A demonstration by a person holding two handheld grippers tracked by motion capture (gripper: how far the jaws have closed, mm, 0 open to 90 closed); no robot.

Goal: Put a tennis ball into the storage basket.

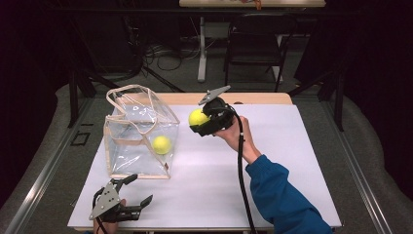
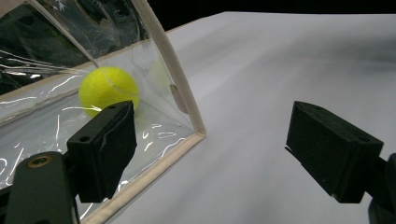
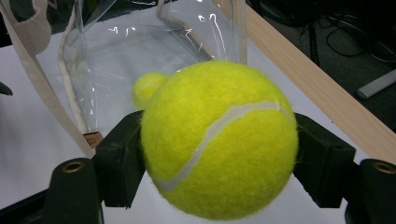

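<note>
Nearest to us, at the front edge of the white table top [image 1: 272, 195], we see the left gripper [image 1: 130, 191] resting low, just in front of the clear plastic tote bag [image 1: 139, 134], its jaws spread wide with nothing between them; in the left gripper view [image 2: 210, 149] they frame bare white surface beside the bag's front corner. The bag stands upright on the left part of the table, its cream-trimmed mouth facing up, handles rising above it, its long side running front to back. To the right of the bag the white surface lies open all the way to the right edge, and a wooden strip borders the far edge behind the bag. We count two tennis balls, one bag and two grippers. One tennis ball [image 1: 161, 145] lies inside the bag, at its right front corner on the floor of the bag. The second tennis ball [image 1: 197, 117] is raised above the table, just right of the bag's upper rim, clamped between the jaws of the right gripper [image 1: 204, 118], which points left toward the bag; in the right gripper view [image 3: 219, 140] both pads press its sides, its white seam curving diagonally. A ball has no long axis to tell.
</note>
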